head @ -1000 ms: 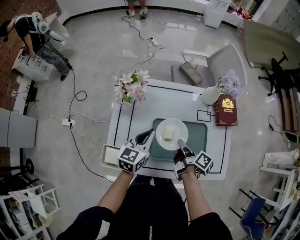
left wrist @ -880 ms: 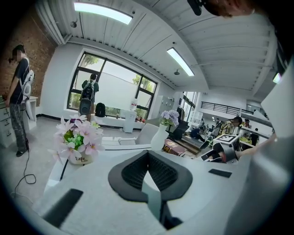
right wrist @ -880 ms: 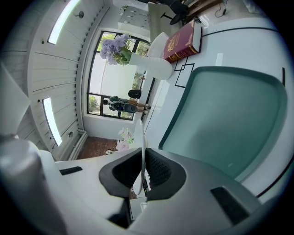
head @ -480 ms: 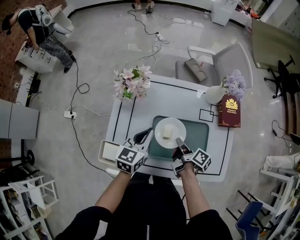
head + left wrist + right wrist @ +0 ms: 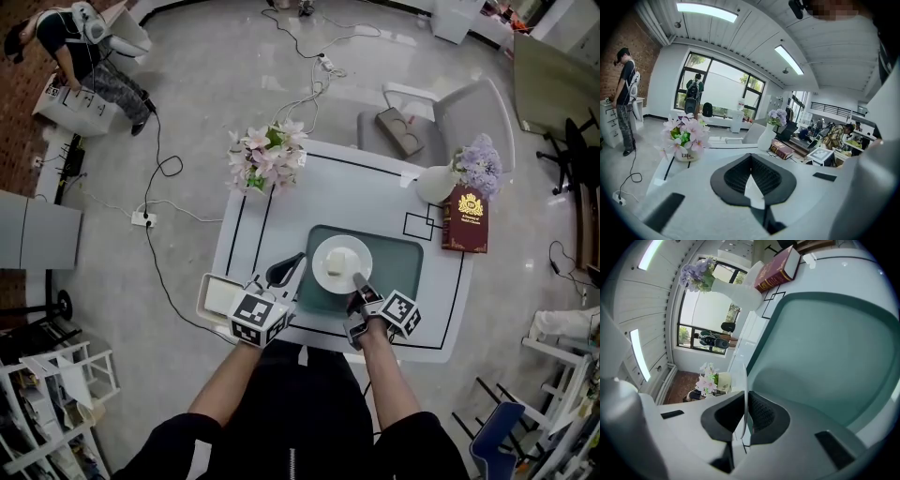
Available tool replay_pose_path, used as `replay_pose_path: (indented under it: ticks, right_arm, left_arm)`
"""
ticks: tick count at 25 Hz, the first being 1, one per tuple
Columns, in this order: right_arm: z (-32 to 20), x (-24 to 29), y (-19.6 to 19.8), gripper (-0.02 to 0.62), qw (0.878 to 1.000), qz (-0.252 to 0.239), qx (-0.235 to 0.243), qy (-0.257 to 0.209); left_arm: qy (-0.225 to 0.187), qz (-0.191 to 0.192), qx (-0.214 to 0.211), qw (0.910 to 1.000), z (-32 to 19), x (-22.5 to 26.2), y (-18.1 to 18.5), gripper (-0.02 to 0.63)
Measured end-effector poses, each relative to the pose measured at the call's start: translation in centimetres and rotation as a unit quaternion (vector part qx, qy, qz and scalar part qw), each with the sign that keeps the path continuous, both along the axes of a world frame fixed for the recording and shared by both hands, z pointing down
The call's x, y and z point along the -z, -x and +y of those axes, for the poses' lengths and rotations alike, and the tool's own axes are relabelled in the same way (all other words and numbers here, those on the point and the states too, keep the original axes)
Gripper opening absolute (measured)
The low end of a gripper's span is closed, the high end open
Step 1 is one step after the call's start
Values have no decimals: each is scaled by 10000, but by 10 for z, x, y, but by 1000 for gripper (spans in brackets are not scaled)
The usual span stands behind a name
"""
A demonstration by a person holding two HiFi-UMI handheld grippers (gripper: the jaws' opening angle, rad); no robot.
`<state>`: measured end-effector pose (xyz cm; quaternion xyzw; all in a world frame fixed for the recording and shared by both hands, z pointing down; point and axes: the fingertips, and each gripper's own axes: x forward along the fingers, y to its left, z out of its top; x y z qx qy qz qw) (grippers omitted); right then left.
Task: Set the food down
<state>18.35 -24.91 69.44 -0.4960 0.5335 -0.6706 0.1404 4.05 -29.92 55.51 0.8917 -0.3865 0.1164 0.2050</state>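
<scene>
White plate (image 5: 323, 273) with the food (image 5: 339, 259) is pinched tight by its rim in my right hand-held gripper (image 5: 357, 279), over the green mat (image 5: 398, 272). I think I must lower it flat, then let go.

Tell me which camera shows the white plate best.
Head view: the whole round plate shows, food on it, over the green mat, its near rim clamped in the right hand-held gripper. The right gripper view shows only that rim edge-on. The left gripper view shows none of it.

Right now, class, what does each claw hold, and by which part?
The right claw grips the white plate of food by its near rim, over the green mat. The left claw holds nothing.
</scene>
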Motion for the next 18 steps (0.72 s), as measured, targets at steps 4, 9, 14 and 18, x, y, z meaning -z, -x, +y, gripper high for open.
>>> replay_pose_path:
  ticks: [4, 9, 14, 18]
  right_arm:
    - [2, -12, -5, 24, 9998, 144, 61, 125]
    - [5, -16, -7, 24, 9994, 253, 122, 188]
    - [7, -24, -12, 23, 9990, 337, 118, 265]
    - [12, -29, -13, 24, 9986, 384, 114, 336]
  left_arm:
    - [9, 12, 0, 10000, 0, -1, -1, 6]
    - [48, -3, -28, 10000, 1, -2, -3, 6]
    - [87, 2, -108, 9999, 1, -5, -10, 6]
    - [142, 6, -176, 9997, 3, -8, -13, 6]
